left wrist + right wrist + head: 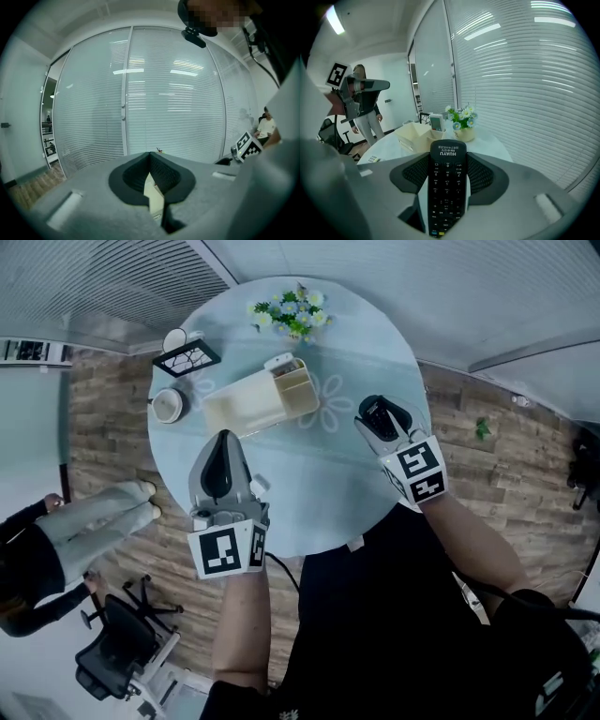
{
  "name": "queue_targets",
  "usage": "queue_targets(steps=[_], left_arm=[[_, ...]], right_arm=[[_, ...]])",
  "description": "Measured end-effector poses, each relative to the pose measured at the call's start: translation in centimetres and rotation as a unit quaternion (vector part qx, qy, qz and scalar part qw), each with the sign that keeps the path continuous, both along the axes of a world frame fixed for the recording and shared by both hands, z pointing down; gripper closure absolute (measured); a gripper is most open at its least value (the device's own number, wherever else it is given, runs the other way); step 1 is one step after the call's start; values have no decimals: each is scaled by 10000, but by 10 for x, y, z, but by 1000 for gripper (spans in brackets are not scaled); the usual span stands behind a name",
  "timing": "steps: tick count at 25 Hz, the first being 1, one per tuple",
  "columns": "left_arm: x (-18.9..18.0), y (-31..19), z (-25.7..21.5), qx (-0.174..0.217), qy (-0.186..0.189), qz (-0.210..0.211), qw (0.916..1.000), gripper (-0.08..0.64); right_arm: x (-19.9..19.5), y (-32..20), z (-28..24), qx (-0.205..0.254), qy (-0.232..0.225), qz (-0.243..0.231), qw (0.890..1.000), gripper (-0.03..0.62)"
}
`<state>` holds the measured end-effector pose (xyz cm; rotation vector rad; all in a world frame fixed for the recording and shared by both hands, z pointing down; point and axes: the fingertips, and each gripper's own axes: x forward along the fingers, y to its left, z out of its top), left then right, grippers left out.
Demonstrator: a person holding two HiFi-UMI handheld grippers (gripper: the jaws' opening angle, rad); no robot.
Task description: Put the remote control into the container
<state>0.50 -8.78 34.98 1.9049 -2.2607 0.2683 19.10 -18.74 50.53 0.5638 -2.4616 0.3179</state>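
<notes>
Clamping a black remote [446,187] between its pads, the right claw [448,157] holds it lengthwise, keypad up, with the top end poking out past the jaw tips. The claw hangs above the round table [328,474], and the cream container [246,414] lies ahead and to its left. The left claw [150,159] is closed on nothing, over the table's near edge. A white remote [279,362] already stands upright in the container's small end pocket; the long bay looks free. To place it well, I would carry the black remote over that bay, line it up with the bay's length and lower the free end in first. I would let go only once it rests inside, keeping clear of the flowers [291,313] behind.
</notes>
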Motion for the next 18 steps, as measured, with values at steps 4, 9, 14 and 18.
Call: queue_targets(steps=[4,9,14,18], left_arm=[[-12,6,-15,95,-85,25,9999,560],[-33,15,-34,242,-110,71,9996,560],[-62,29,-44,307,-131,187,9993,560],[-92,37,-51,356,-135,303,9988,560]], right_arm=[[-13,1,-30,184,-262,122,9994,342],[-42,3,-61,390,-504,185,9978,342],[-75,8,-82,613,-704,315,9951,341],[-101,11,-95,735,-831,515,9925,341]])
